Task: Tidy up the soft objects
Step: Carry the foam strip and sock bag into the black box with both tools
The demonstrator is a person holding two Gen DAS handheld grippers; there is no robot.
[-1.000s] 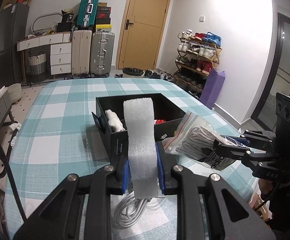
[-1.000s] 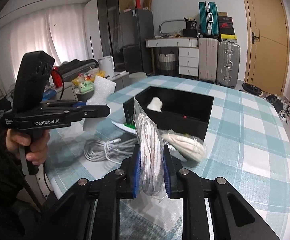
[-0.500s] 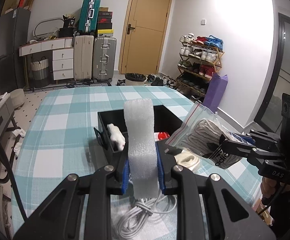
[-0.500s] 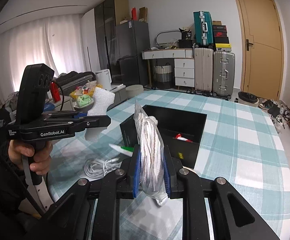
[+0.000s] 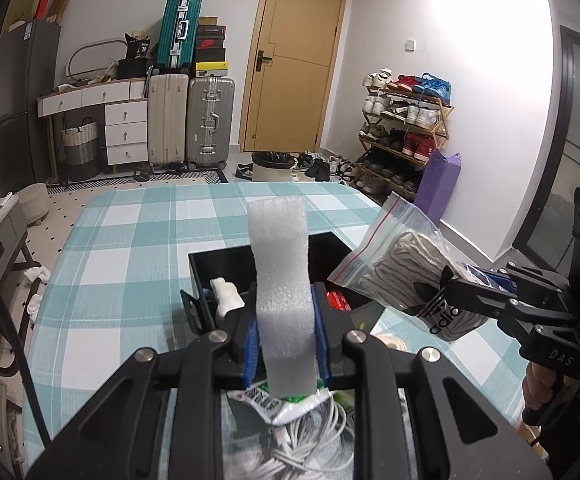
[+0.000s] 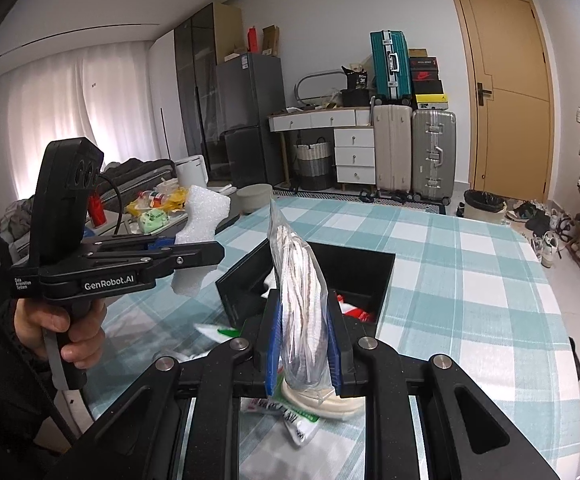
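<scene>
1. The left gripper (image 5: 285, 344) has its blue-padded fingers (image 5: 251, 346) clamped on an upright white foam strip (image 5: 281, 280), raised above the teal-checked table (image 5: 129, 264).
2. At twelve o'clock beyond it sits the open black rectangular box (image 5: 225, 260).
3. At three o'clock, the right gripper (image 6: 304, 344) pinches a clear zip bag of white laces (image 6: 300, 292).

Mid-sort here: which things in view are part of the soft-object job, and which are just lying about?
Job:
foam strip, in left gripper
bag of laces, in right gripper
black box

Lying about:
white cable
suitcases
shoe rack
</scene>
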